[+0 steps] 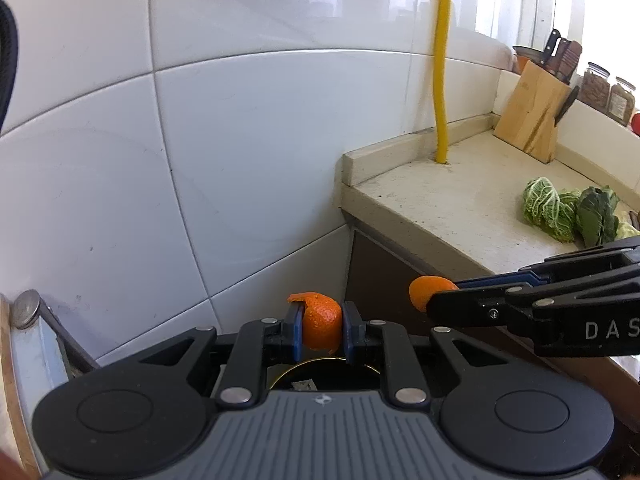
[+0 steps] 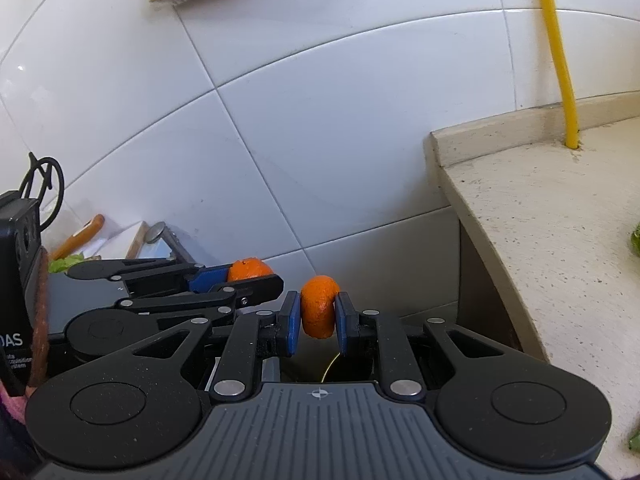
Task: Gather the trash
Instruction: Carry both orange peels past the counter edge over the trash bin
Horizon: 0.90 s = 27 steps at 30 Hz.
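An orange peel (image 1: 321, 326) is pinched in the left claw (image 1: 321, 330), another peel (image 2: 318, 312) in the right claw (image 2: 317, 322), both over a dark bin (image 1: 326, 376). Release is judged next: both claws must be opened.

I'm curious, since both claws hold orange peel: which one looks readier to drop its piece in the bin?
Probably the left gripper: its orange peel hangs right above the dark bin opening. The right gripper sits off to the side.

Bright daylight from right of jaws; window glare washes out far right beyond knife block (image 1: 532, 112). Glossy wall tiles (image 1: 248, 152) carry soft reflections. Cabinet recess under worktop (image 2: 540, 216) sits in shadow. Focus sharp throughout. Strong fisheye bending of tile joints, dark corner vignetting.
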### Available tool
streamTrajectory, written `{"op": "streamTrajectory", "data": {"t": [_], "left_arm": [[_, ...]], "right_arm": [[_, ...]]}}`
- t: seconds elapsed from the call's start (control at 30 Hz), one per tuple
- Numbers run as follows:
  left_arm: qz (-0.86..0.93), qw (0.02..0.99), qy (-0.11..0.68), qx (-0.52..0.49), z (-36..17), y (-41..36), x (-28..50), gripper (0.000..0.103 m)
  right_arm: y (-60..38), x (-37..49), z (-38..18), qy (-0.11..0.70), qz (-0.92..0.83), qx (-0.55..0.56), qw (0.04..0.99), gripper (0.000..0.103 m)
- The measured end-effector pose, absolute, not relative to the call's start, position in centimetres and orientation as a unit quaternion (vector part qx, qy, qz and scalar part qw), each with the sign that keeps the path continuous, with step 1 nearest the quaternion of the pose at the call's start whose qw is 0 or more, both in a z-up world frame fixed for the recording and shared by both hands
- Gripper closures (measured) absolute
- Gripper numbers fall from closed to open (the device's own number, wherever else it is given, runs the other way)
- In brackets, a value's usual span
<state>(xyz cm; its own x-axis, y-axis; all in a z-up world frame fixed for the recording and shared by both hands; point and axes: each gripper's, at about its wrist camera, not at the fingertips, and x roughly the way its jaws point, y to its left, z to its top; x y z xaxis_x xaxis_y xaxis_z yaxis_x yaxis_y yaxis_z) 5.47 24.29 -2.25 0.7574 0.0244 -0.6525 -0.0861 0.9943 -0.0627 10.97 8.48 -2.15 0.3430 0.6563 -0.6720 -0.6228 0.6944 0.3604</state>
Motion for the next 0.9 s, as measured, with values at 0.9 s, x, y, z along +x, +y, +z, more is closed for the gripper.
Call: {"op": "streamTrajectory", "data": {"t": [0.9], "left_arm": [[0.01,0.917,0.395,-0.054,-5.0,24.7,6.8,0.085]], "right_arm": [[9.7,11.9,-5.4,0.463,0.37,0.02,0.805,0.079]]}}
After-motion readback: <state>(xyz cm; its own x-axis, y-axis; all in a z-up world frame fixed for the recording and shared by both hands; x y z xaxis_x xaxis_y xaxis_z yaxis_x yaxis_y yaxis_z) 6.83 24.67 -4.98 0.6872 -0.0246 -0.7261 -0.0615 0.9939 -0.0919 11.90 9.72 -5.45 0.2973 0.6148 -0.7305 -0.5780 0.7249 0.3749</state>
